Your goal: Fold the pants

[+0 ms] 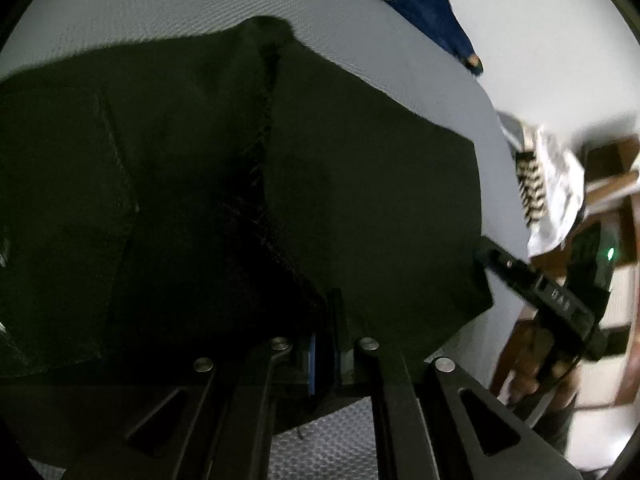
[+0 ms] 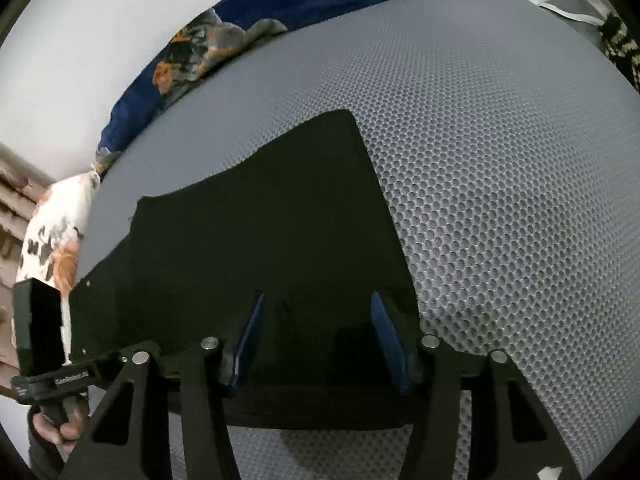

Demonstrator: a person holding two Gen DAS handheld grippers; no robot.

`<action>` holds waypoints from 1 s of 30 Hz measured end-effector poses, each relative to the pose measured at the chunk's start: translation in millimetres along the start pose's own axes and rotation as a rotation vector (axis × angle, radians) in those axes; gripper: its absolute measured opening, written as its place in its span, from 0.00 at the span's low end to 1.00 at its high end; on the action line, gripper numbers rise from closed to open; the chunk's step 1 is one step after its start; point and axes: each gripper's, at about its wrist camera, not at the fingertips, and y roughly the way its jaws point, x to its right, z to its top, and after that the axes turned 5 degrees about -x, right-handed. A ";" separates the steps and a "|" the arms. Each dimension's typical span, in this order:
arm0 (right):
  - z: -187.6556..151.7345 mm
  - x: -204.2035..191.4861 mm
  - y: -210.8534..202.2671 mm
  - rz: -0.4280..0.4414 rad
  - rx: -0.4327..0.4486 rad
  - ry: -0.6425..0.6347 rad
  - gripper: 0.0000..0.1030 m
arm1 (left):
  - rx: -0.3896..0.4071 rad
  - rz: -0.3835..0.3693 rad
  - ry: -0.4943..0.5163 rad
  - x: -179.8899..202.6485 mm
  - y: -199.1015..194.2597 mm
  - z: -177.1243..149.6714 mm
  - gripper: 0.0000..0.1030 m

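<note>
Pants (image 2: 256,240) spread dark over the mat (image 2: 500,200), mid-frame — left gripper (image 1: 325,344) pinched nearly closed, apparently on cloth at the seam, right gripper (image 2: 316,332) wide open, empty over the near edge — so close right before lifting both level.

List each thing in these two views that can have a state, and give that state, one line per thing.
Black pants: spread on the grey mesh mat, partly folded, one edge lifted.
Left tongs: shut on the pants' fabric.
Right tongs: open, blue pads apart over the pants.
Blue patterned cloth: bunched along the mat's far edge.
</note>
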 end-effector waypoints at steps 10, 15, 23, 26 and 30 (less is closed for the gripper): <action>41.9 -32.2 0.2 -0.120 0.069 -0.155 0.50 | 0.139 0.214 0.159 14.6 -31.5 1.7 0.31; 70.2 -43.0 14.8 -0.167 0.090 -0.219 0.47 | 0.205 0.214 0.210 22.2 -27.7 23.5 0.32; 83.7 -38.4 41.2 -0.233 0.047 -0.262 0.44 | 0.167 0.255 0.240 18.7 2.2 44.4 0.32; 82.5 -39.8 43.4 -0.246 0.048 -0.272 0.44 | 0.159 0.254 0.250 18.7 2.3 45.4 0.32; 79.8 -40.9 40.6 -0.252 0.053 -0.284 0.44 | 0.147 0.250 0.246 16.6 -2.4 39.9 0.33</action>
